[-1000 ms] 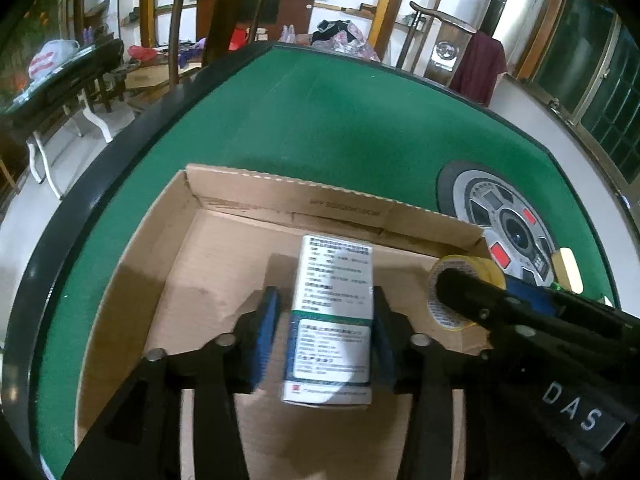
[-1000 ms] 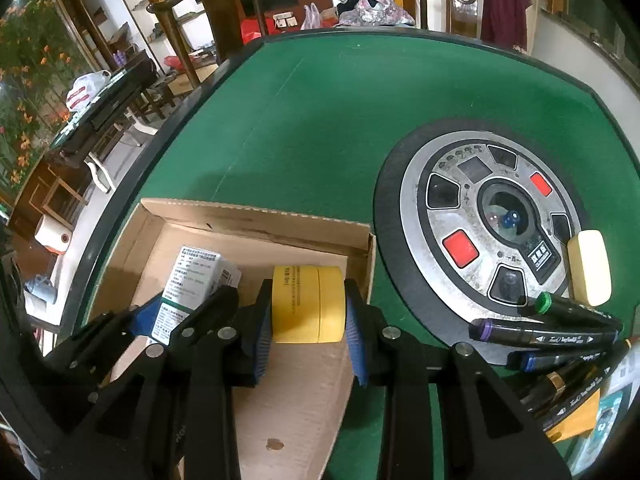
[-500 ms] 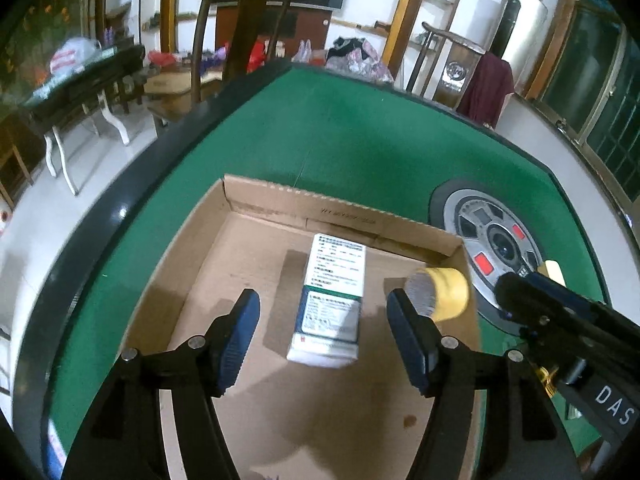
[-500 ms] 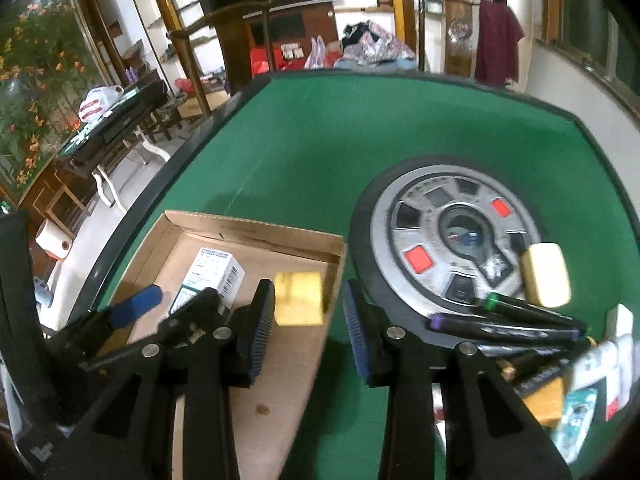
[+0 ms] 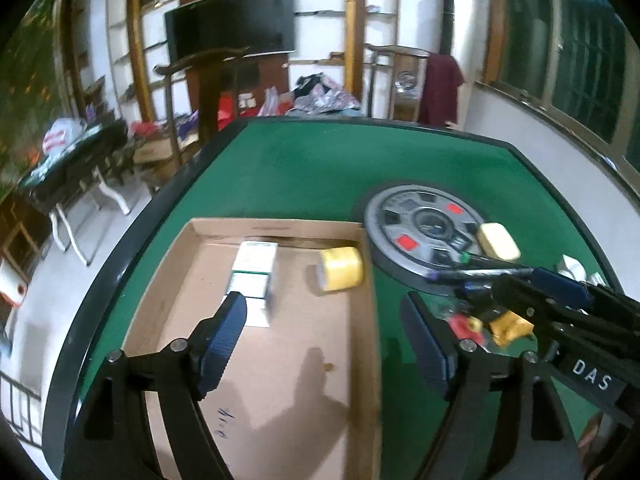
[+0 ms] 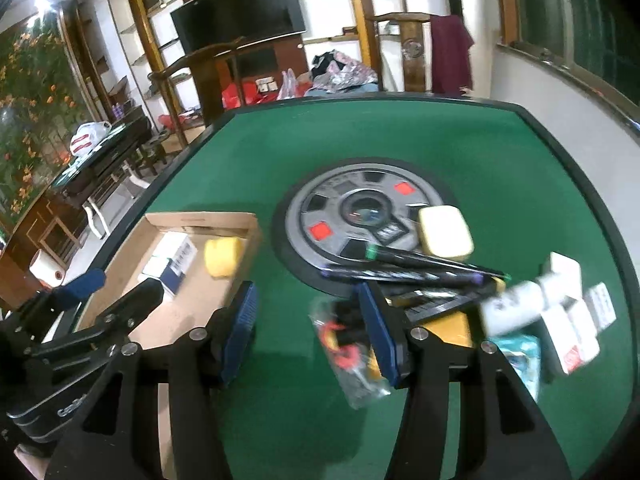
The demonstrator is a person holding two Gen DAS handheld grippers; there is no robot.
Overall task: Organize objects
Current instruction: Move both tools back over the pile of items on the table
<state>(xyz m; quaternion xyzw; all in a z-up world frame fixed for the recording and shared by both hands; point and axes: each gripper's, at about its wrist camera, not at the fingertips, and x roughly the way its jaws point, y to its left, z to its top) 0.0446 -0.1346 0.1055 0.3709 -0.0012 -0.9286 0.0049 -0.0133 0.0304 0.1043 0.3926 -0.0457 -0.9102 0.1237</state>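
Both tongs have let go and risen: left tongs [image 5: 324, 336] and right tongs [image 6: 308, 320] gape empty; medicine box [image 5: 254, 272] and yellow tape roll [image 5: 340, 274] lie inside the cardboard box [image 5: 280, 225].

"DAS" on right gripper [image 5: 520, 292]

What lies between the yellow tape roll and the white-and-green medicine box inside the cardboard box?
Only bare cardboard floor separates the yellow tape roll from the white-and-green medicine box; the left wrist view shows it.

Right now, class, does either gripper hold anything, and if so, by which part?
Nothing is held. The left gripper and right gripper are both open; the medicine box and tape roll lie in the carton.
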